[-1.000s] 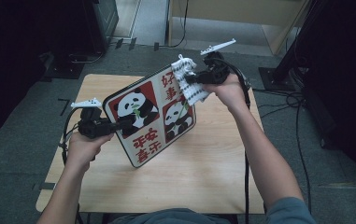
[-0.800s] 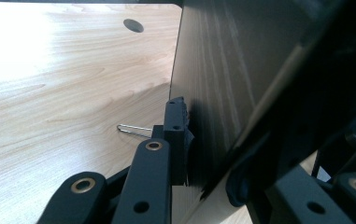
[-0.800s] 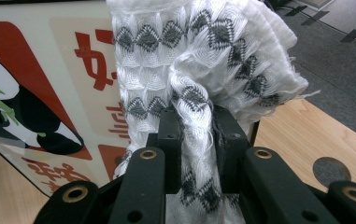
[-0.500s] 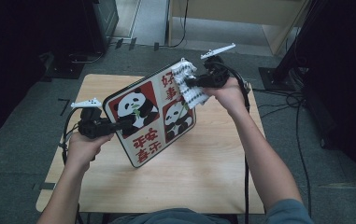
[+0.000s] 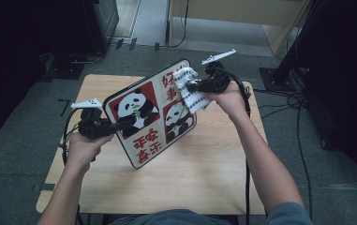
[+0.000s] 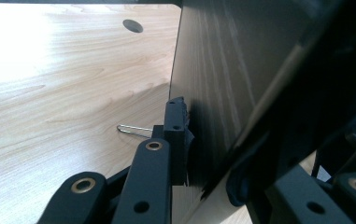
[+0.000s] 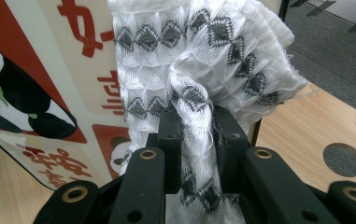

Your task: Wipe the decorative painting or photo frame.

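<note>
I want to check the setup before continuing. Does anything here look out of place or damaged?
Nothing looks damaged. The panda board stands tilted on the table because the left gripper clamps its edge, while the right gripper presses a white cloth against it.

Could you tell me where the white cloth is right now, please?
In the high view the cloth is clamped in the right gripper, pressed against the upper right part of the panda board above the table.

Lab: bare table [image 5: 204, 187], cables [image 5: 284, 101], carpet [image 5: 21, 154]
</note>
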